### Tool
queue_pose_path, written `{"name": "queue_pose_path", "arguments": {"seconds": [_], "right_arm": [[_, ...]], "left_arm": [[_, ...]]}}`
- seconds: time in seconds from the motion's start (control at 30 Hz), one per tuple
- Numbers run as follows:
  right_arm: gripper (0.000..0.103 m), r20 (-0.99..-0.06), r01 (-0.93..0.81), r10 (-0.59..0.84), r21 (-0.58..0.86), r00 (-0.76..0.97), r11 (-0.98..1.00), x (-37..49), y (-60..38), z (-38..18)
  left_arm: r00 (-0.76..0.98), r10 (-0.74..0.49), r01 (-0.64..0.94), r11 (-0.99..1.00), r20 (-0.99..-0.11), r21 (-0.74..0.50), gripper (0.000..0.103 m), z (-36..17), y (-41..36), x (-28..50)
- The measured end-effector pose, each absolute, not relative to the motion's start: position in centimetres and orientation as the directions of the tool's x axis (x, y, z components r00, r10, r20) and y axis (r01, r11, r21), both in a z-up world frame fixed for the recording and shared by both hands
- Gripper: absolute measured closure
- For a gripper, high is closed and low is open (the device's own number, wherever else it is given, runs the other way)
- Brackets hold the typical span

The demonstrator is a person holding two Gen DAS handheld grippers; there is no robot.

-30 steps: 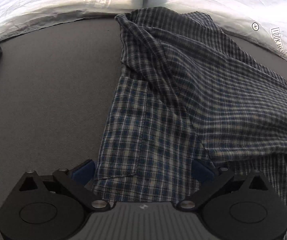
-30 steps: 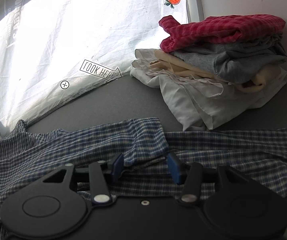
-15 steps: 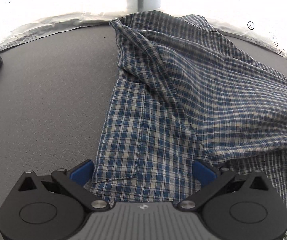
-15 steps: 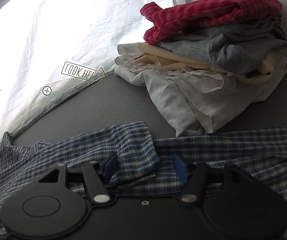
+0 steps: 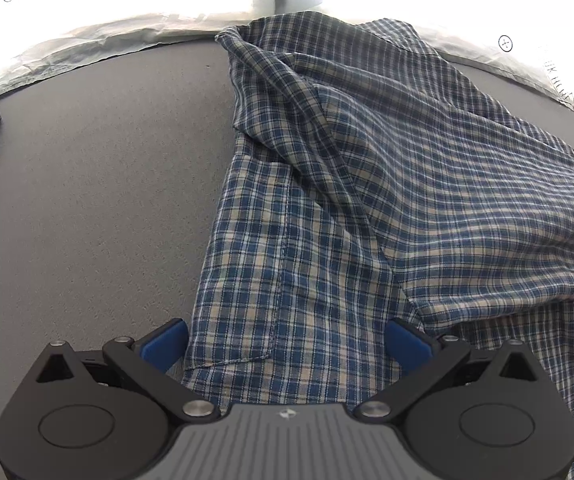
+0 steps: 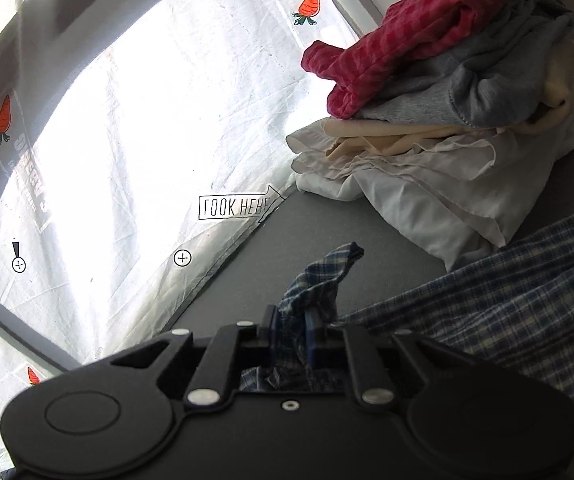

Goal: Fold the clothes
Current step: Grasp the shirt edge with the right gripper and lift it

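Shirt [image 6: 319,292] bunched between closing right tongs [image 6: 292,332].

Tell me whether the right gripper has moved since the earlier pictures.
Yes. The right gripper rolled: the clothes pile now sits tilted. Its jaws are closing on the plaid shirt.

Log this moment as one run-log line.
step: fold plaid shirt | left gripper: open, straddling hem | right gripper: closing on pinched shirt edge | folded pile: untouched
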State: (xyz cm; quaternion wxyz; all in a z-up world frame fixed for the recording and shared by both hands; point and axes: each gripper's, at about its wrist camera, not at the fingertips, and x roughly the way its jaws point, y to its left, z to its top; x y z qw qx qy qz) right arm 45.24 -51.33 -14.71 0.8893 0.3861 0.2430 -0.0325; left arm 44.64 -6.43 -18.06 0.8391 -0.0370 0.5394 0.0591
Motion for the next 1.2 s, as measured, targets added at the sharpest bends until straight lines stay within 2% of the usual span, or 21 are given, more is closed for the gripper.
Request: {"name": "queue_pose_path", "arguments": {"seconds": [0.2,0.3,0.4,0.53,0.87,1.2], "right_arm": [[0.091,-0.324,0.112,0.282,0.812,0.903,0.573,43.5,-48.9,-13.0],[0.092,-0.272,0.062,0.333,0.849,0.903,0.525,42.1,-47.5,-12.1],[0.092,-0.249,0.012,0.371,0.843,0.895,0.537,41.0,-46.0,-11.0],[0.093,-0.215,-0.060,0.438,0.843,0.873,0.534,38.6,-43.7,-9.8],[0.093,-0.325,-0.154,0.565,0.753,0.758,0.639,31.6,-37.0,-9.5],[0.093,-0.378,-0.246,0.650,0.709,0.659,0.661,26.6,-31.8,-9.5]], "left_arm": [[0.345,0.060,-0.166,0.986,-0.937,0.001,0.000,-17.5,-6.1,44.5],[0.358,0.092,-0.124,0.991,-0.929,0.050,0.000,-16.8,-6.6,42.4],[0.376,0.107,-0.075,0.994,-0.921,0.084,0.000,-16.2,-7.3,39.7],[0.383,0.075,-0.039,0.997,-0.921,0.065,0.000,-15.8,-7.9,36.2],[0.423,0.069,-0.013,0.997,-0.904,0.071,0.000,-13.8,-7.7,30.5],[0.418,0.064,-0.034,0.998,-0.906,0.055,0.000,-13.4,-6.0,25.6]]}}
